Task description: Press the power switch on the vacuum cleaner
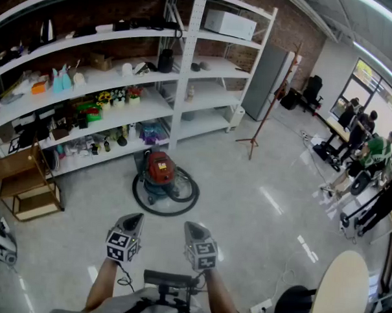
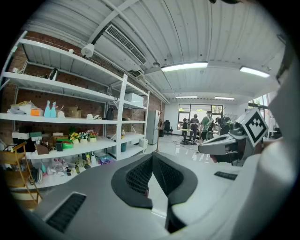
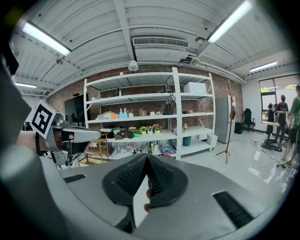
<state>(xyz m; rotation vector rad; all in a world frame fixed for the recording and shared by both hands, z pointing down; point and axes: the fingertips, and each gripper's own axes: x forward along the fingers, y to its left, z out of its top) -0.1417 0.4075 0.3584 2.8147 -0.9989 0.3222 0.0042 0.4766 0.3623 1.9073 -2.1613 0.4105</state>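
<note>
- The left gripper (image 2: 152,158) is pinched shut, with nothing in it.
- The right gripper (image 3: 146,160) is pinched shut too, and holds nothing.
- Both are up in the air, side by side.
- The red-topped vacuum cleaner (image 1: 159,172) sits on the floor (image 1: 252,207) ahead, well apart from them, near the white shelves (image 1: 180,67).

Glossy floor (image 1: 259,194) carries vacuum cleaner (image 1: 159,172), shelving unit (image 1: 179,100), wooden stand (image 1: 254,141).
</note>
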